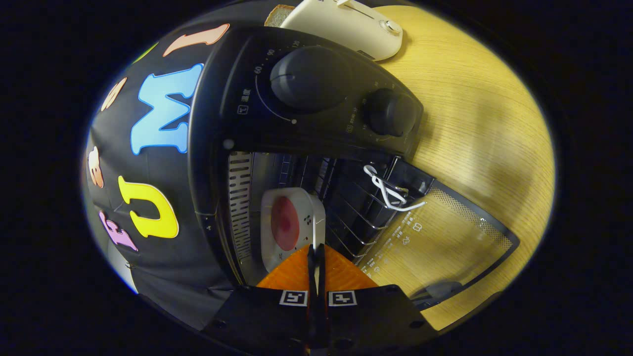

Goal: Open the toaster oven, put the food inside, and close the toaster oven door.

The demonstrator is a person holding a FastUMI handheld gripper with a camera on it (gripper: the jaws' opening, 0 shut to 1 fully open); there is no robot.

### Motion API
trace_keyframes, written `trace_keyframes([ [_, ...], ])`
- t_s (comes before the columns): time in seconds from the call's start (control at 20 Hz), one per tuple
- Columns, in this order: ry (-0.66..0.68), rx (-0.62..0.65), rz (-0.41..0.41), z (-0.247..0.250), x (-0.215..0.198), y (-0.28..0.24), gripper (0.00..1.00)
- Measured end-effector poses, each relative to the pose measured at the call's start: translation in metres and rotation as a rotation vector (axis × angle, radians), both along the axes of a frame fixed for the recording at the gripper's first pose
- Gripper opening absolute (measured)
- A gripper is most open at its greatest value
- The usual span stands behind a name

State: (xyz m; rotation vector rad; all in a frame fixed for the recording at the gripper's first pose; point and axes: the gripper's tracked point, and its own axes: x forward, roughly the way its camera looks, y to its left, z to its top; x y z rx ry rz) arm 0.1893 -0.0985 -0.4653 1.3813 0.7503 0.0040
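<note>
Toaster oven (306,99) standing on the wooden tabletop (484,123), glass door (440,237) swung fully open with a white cord (390,190) at its hinge. Inside the toaster oven, on the wire rack (356,212), a white plate (292,227) carrying a round red food (285,222). Gripper (316,257) at the toaster oven's mouth, orange fingers (296,272) pressed together, pinching the plate's near rim.

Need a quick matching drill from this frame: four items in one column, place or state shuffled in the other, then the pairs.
Items
1. toaster oven door
2. white plate with red food
3. cream toaster
4. tool

Places/states
A. beyond the oven, on the wooden table
B. fingers closed, gripping the plate's rim
C. folded down open
D. inside the oven cavity, on the rack

Pairs: 1-C, 2-D, 3-A, 4-B
</note>
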Motion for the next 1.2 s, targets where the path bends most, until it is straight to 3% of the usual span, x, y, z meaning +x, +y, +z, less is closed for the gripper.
trace_keyframes([
  [0.65, 0.035, -0.024, -0.058, -0.008, 0.023, -0.002, 0.04],
  [0.85, 0.017, -0.016, -0.025, 0.008, 0.008, 0.007, 0.20],
  [1.2, -0.060, -0.055, 0.066, 0.047, -0.049, 0.031, 0.98],
])
